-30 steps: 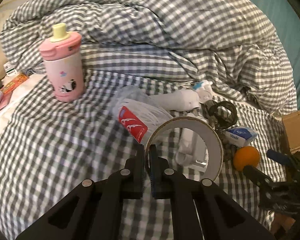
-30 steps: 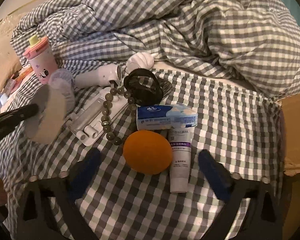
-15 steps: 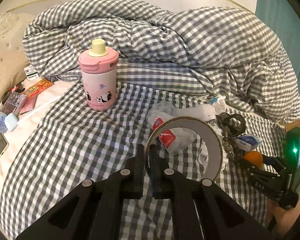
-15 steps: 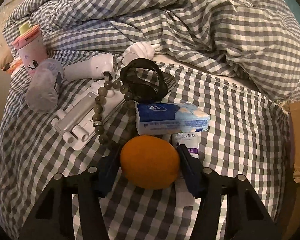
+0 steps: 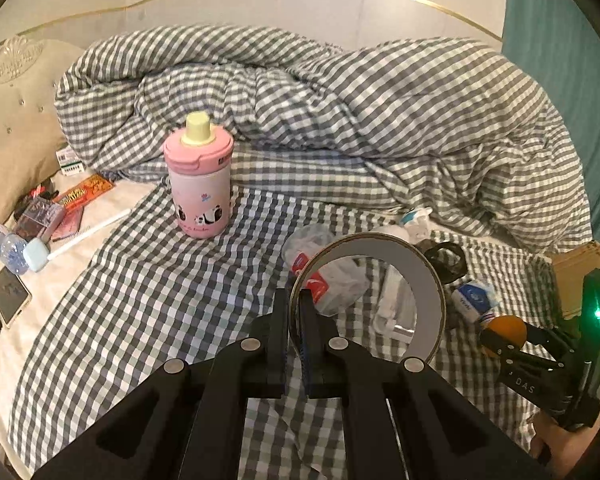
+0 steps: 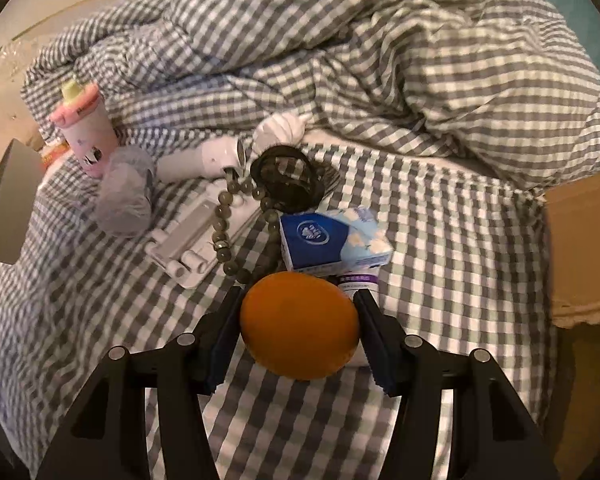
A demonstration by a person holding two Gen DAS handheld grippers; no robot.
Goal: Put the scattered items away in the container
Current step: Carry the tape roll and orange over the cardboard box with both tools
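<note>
My left gripper is shut on the rim of a tape roll and holds it above the checked bed. My right gripper is shut on an orange, just above the bedcover; it also shows in the left wrist view. A cardboard box stands at the bed's right edge. Left on the bed are a tissue pack, a tube, a bead bracelet, a black band, a white stand and a crumpled bag.
A pink bottle stands upright at the left. A bunched checked duvet fills the back. Phones, snack packets and a small water bottle lie on the white sheet at far left, near the headboard.
My right gripper moved in and closed on the orange, then lifted it slightly. My left gripper rose and pulled back with the tape roll.
</note>
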